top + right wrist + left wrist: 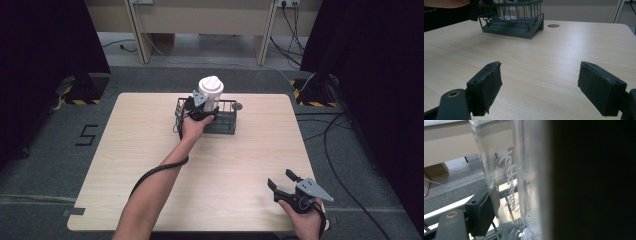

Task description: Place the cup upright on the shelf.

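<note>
A clear tumbler (210, 91) with a white lid stands upright inside a dark wire basket (226, 120) at the far middle of the table. My left gripper (201, 107) reaches into the basket and is shut on the tumbler. In the left gripper view the clear wall with white script (510, 180) sits against the black pad (482, 213). My right gripper (281, 178) rests low at the table's front right, open and holding nothing. Its two pads (490, 80) stand wide apart over bare wood, facing the basket (534, 17) and the tumbler's base (507, 12).
The light wooden table (225, 165) has a small round cable hole (237, 106) just right of the basket. A black cable (155, 172) trails along the left forearm. Dark curtains flank both sides, with desk legs and floor cables beyond the far edge.
</note>
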